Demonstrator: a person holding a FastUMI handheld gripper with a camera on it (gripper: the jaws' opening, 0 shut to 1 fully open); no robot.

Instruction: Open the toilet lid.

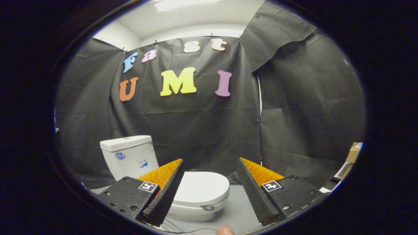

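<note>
Glossy white ceramic toilet [183,192] on grey floor [238,209], against creased black cloth wall [202,130]. Gripper view: hand-held gripper [209,169] released, ribbed wedge-shaped fingers [168,192] spread wide, touching nothing. Smooth oval toilet lid [204,187] closed flat over the bowl, just ahead of the fingers, partly hidden behind the left one. Boxy rectangular tank [129,156] with flat cover behind the lid, beyond the left finger. Square black-and-white marker [148,186] on each finger base. Thin dark wires [176,227] trailing beneath the gripper.
</note>
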